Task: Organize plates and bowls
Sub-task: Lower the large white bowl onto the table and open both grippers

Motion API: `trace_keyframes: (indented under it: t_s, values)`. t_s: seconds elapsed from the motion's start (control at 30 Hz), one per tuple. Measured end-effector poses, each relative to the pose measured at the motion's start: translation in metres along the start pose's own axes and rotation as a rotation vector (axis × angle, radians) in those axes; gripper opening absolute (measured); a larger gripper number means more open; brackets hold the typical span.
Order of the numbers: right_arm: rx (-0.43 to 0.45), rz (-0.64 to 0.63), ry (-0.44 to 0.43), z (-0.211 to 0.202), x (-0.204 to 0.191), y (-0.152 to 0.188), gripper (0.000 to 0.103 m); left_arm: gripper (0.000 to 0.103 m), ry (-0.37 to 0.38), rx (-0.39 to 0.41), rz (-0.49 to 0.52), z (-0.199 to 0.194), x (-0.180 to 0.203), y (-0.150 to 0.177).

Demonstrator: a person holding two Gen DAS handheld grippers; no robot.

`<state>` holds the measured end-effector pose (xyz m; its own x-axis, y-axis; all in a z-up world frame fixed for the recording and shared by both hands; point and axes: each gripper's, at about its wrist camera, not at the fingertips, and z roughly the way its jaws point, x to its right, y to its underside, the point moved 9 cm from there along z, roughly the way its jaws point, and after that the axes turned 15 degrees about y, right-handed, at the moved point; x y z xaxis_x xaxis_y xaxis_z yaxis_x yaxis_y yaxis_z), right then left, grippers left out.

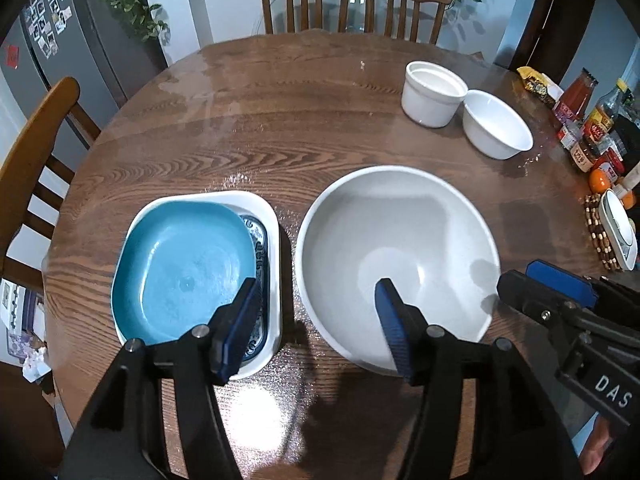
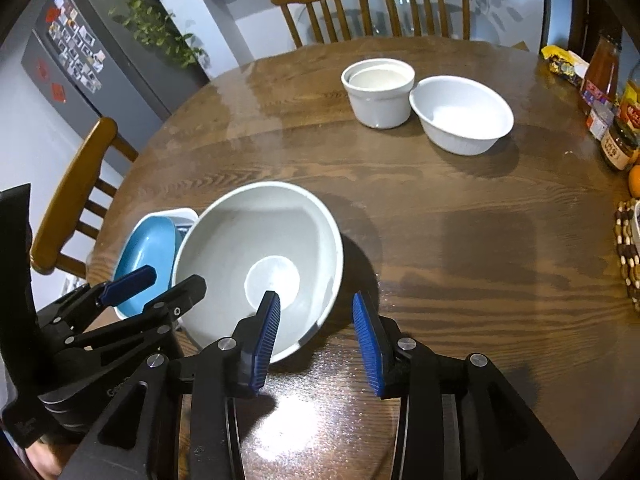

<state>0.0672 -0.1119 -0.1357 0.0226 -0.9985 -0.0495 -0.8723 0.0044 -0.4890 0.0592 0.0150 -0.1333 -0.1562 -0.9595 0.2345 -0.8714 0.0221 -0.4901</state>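
Observation:
A large white bowl [image 1: 396,252] [image 2: 260,264] stands on the round wooden table near its front. To its left a blue plate [image 1: 184,272] [image 2: 148,248] lies in a white rectangular dish [image 1: 272,232] over a blue-patterned plate [image 1: 258,240]. At the far right stand a straight-sided white bowl [image 1: 432,94] [image 2: 378,92] and a rounded white bowl [image 1: 496,124] [image 2: 460,114], touching. My left gripper [image 1: 316,316] is open, one finger over the blue plate, the other over the large bowl. My right gripper [image 2: 316,316] is open, straddling the large bowl's near right rim.
Bottles and jars [image 1: 588,128] [image 2: 612,100], an orange [image 1: 598,180] and a beaded trivet [image 2: 628,256] crowd the table's right edge. Wooden chairs stand at the back [image 1: 304,0] and left [image 1: 36,152]. A grey fridge [image 2: 80,56] is at the left.

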Motion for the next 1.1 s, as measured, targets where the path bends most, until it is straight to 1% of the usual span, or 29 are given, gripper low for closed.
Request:
trace_keyframes:
  t_s: [0.17,0.37,0.4,0.47,0.53,0.73,0.87,1.1]
  values:
    - [0.012,0.035,0.008,-0.005,0.013,0.001,0.039,0.060,-0.002,0.026,0.034,-0.010,0.010,-0.005]
    - [0.028,0.079,0.021,-0.011,0.031,0.003,0.039,0.061,0.000,0.042,0.073,-0.013,0.025,-0.009]
    - [0.030,0.087,0.022,-0.012,0.035,0.003,0.039,0.063,0.001,0.042,0.080,-0.013,0.028,-0.009]
    - [0.035,0.102,0.025,-0.014,0.042,0.004,0.039,0.068,0.001,0.045,0.092,-0.013,0.033,-0.010]
    - [0.040,0.116,0.031,-0.015,0.049,0.003,0.039,0.070,0.006,0.051,0.107,-0.014,0.040,-0.011]
    - [0.053,0.163,0.053,-0.019,0.071,0.004,0.039,0.070,0.024,0.047,0.150,-0.010,0.059,-0.015]
    - [0.055,0.188,0.068,-0.020,0.086,0.004,0.039,0.074,0.033,0.041,0.174,-0.006,0.072,-0.017]
    - [0.078,0.234,0.101,-0.026,0.113,-0.001,0.039,0.074,0.052,0.036,0.212,0.003,0.096,-0.029]
